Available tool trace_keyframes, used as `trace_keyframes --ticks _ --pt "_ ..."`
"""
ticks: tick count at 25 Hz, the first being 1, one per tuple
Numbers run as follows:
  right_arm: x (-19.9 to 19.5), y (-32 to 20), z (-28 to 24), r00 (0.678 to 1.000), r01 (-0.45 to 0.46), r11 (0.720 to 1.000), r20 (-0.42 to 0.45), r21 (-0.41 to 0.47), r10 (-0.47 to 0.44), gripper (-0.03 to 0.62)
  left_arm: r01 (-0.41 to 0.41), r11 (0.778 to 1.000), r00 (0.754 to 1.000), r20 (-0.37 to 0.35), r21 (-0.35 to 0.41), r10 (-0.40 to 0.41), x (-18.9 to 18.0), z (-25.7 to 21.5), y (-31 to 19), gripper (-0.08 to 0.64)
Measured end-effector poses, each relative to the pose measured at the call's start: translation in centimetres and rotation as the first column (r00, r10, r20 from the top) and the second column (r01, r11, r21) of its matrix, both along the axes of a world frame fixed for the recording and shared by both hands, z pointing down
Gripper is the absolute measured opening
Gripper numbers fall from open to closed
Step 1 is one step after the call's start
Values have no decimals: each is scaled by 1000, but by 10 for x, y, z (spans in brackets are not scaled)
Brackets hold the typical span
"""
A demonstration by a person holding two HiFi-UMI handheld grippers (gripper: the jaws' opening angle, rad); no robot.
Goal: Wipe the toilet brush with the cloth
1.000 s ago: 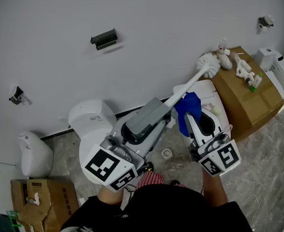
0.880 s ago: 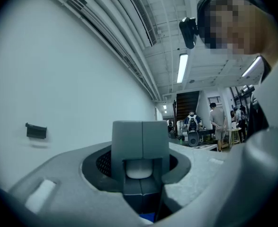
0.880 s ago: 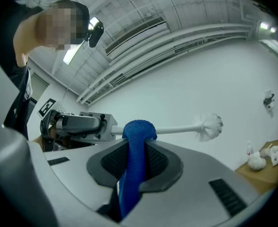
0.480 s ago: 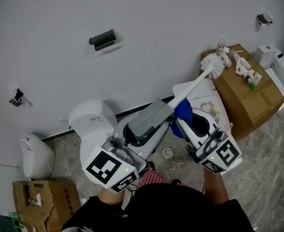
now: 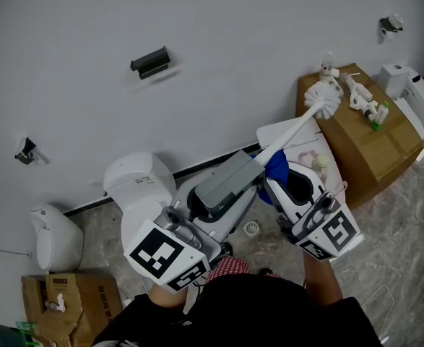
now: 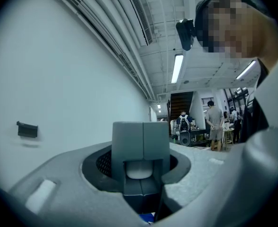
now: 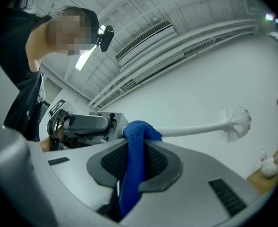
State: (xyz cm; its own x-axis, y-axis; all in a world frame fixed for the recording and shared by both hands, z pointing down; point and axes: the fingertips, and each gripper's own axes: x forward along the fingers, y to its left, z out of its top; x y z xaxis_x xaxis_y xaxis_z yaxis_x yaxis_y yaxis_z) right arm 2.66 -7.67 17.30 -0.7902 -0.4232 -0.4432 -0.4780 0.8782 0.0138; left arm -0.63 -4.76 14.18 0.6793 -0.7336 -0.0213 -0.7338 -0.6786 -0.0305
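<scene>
The white toilet brush (image 5: 298,127) slants up to the right, its bristle head (image 5: 323,98) near the wall. My left gripper (image 5: 253,166) is shut on the brush's handle end (image 6: 139,170), which shows white between the grey jaws of that gripper (image 6: 142,143). My right gripper (image 5: 277,178) is shut on the blue cloth (image 5: 275,165), bunched against the handle just past the left jaws. In the right gripper view the cloth (image 7: 135,164) rises between the jaws of the gripper (image 7: 134,174) and folds over the handle (image 7: 191,129), with the brush head (image 7: 236,122) beyond.
A white toilet (image 5: 136,183) stands at the left, another white fixture (image 5: 305,139) under the grippers. A cardboard box (image 5: 367,147) with white fittings sits at the right, beside a white tank (image 5: 412,92). A tape roll (image 5: 249,229) lies on the floor. People stand far off (image 6: 214,124).
The cloth hung long beside the handle; now it is bunched tight against the handle near the left gripper. The right gripper has tipped upward slightly, and the brush has shifted a little.
</scene>
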Motion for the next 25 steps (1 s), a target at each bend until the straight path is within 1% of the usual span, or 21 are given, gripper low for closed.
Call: trace_keyframes --ticks 2,6,11,17,22,25 --pt "1 1 0 1000 15 1000 16 -14 -15 64 -2 1000 1000 0 0 2 1 0 1 163" --pt "0 0 2 1000 15 1000 -1 -24 -15 66 -3 1000 1000 1 -10 3 0 2 1 163" --pt "2 -2 4 999 25 998 30 -55 -23 66 -9 1000 1000 0 -15 9 1 4 1 163" --pt "2 -3 4 1000 8 999 16 -51 -7 66 -14 1000 1000 -1 -16 14 0 4 0 163" --pt "0 0 -6 998 27 997 62 -65 -23 66 -18 1000 1000 1 -17 18 -1 5 1 163" --pt "1 -3 -1 998 13 997 59 -74 -8 67 -21 1000 1000 0 -16 21 -2 6 2 163"
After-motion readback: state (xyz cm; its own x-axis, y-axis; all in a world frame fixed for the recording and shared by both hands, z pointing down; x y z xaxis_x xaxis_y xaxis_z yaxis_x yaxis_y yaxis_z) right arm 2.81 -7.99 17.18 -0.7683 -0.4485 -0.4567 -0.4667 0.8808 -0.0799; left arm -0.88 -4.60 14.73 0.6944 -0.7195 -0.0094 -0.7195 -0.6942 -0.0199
